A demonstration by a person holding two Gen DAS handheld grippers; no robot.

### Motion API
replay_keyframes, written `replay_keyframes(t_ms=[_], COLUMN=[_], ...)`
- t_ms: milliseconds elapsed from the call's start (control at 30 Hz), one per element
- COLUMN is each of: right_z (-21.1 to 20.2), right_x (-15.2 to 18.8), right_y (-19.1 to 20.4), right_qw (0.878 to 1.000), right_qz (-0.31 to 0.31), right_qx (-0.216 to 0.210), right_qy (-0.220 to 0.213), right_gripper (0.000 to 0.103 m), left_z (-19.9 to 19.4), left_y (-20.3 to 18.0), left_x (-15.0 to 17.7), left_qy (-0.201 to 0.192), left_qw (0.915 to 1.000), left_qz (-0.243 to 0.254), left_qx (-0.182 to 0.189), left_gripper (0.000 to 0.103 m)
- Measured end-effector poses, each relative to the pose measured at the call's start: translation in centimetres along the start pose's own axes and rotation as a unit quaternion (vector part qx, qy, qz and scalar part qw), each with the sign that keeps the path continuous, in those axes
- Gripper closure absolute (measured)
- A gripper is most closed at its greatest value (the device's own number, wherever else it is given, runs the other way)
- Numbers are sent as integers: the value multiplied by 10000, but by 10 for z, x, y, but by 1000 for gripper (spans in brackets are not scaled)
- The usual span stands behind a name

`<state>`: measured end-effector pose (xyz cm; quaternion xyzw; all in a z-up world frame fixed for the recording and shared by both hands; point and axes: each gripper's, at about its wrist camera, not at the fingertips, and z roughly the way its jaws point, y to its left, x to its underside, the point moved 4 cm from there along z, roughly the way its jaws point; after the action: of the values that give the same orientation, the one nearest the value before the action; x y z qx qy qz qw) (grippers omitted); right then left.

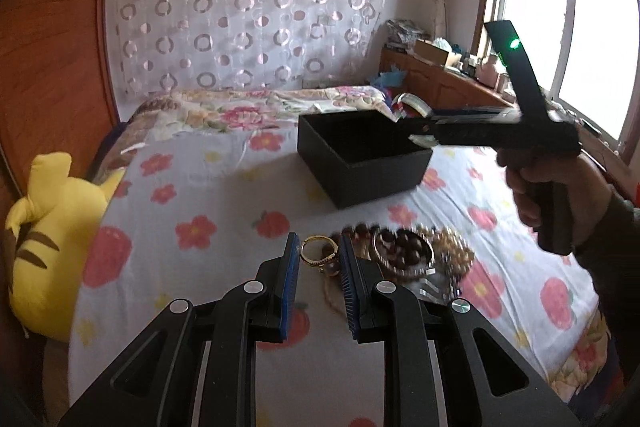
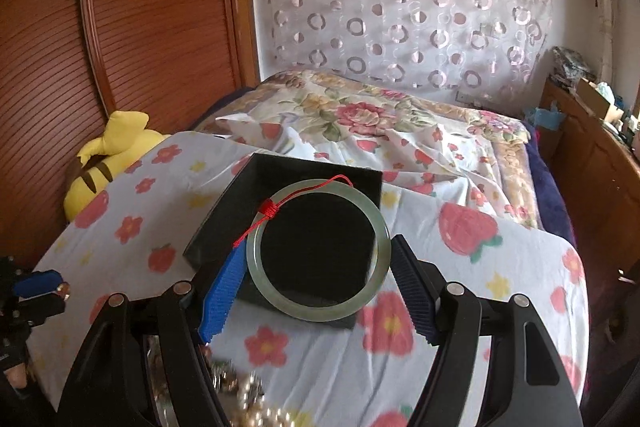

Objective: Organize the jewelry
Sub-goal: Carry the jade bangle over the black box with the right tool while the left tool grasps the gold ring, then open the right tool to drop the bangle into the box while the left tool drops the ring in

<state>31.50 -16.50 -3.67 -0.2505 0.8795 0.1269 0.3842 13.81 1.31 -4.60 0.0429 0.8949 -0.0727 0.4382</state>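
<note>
An open black box [image 1: 362, 157] [image 2: 248, 211] stands on the flowered sheet. My right gripper [image 2: 316, 259] is shut on a pale green jade bangle [image 2: 384, 243] with a red cord [image 2: 269, 209], holding it flat over the box; it also shows in the left wrist view [image 1: 420, 133]. My left gripper [image 1: 320, 247] is open, low over the sheet, its blue pads either side of a gold ring [image 1: 316, 253]. A heap of dark bead bracelets [image 1: 402, 247], pale beads [image 1: 452, 247] and a metal piece lies just right of it.
A yellow striped plush toy [image 1: 52, 239] [image 2: 108, 163] lies at the bed's left edge by a wooden wardrobe [image 2: 120, 27]. A folded floral quilt [image 2: 372, 115] is behind the box. A cluttered wooden cabinet [image 1: 444, 79] stands under the window.
</note>
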Motion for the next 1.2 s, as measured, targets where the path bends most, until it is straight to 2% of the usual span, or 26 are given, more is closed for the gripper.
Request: replay_keyframes(t_ms=[433, 500, 567, 733, 933, 1200], right_z=[41, 40, 34, 18, -11, -51], right_x=[-3, -4, -8, -11, 3, 32], right_y=[9, 7, 3, -10, -32, -45], right_qw=[9985, 9985, 9989, 9994, 9998, 9998], right_qz=[-159, -157, -105, -8, 92, 170], right_qx=[-82, -49, -111, -71, -20, -26], right_qy=[522, 528, 446, 343, 196, 38], right_gripper=[28, 24, 19, 18, 18, 18], left_z=[23, 30, 40, 63, 95, 127], left_y=[4, 5, 5, 2, -13, -37], left_x=[-39, -44, -53, -71, -89, -95], left_qy=[-115, -82, -76, -34, 14, 156], left_qw=[9998, 9997, 9994, 9992, 9993, 9983], left_qz=[146, 182, 266, 342, 365, 561], left_qx=[-90, -132, -196, -194, -85, -37], left_gripper=[84, 84, 84, 84, 84, 84])
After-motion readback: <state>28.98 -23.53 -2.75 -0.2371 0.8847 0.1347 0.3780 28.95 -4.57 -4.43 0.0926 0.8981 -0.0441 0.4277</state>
